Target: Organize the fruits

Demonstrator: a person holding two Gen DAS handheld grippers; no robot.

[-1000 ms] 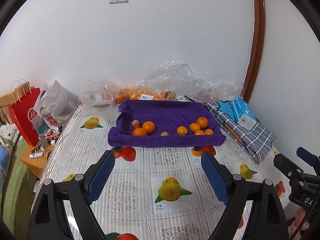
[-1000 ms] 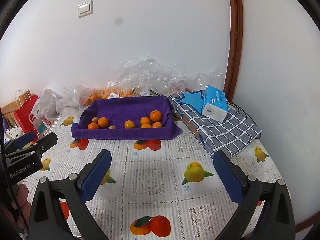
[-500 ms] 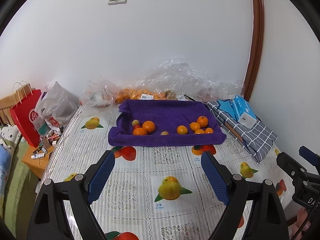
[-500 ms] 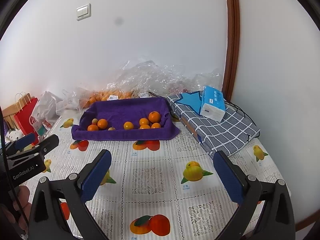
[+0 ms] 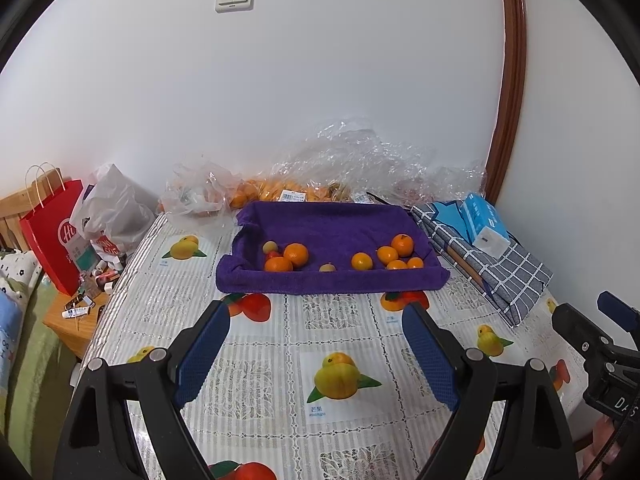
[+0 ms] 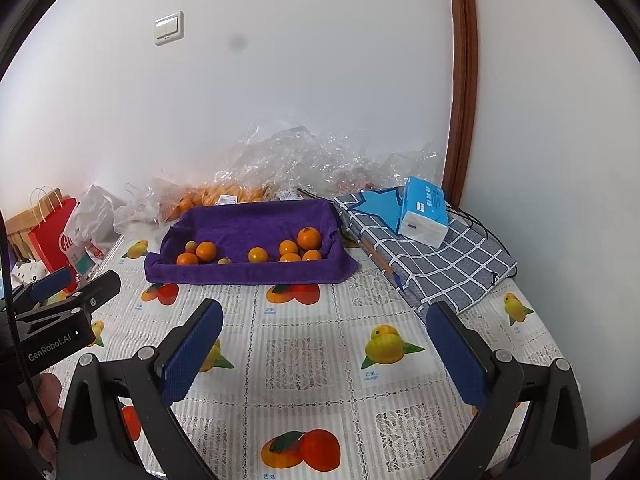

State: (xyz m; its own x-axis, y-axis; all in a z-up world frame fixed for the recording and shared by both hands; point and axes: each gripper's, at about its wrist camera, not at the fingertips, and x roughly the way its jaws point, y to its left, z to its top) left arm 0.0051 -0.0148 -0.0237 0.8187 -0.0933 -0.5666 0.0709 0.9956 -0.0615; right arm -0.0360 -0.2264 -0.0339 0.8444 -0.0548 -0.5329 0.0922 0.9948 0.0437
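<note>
A tray lined with a purple towel (image 5: 332, 222) (image 6: 248, 218) stands at the far side of the table. Several oranges lie in it, some at the left (image 5: 296, 254) (image 6: 206, 251) and some at the right (image 5: 402, 245) (image 6: 308, 238), with two small pale fruits (image 5: 270, 247) among them. My left gripper (image 5: 316, 344) is open and empty, well short of the tray. My right gripper (image 6: 324, 344) is open and empty, also short of the tray. Each gripper shows at the edge of the other's view.
A fruit-print tablecloth (image 5: 256, 380) covers the table. Clear plastic bags with more oranges (image 5: 256, 190) lie behind the tray by the wall. A checked grey cloth (image 6: 440, 264) with a blue tissue pack (image 6: 424, 210) lies right. A red paper bag (image 5: 52, 232) stands left.
Both grippers have risen slightly, so the table and tray sit a little lower in both views. Nothing was picked up or moved.
</note>
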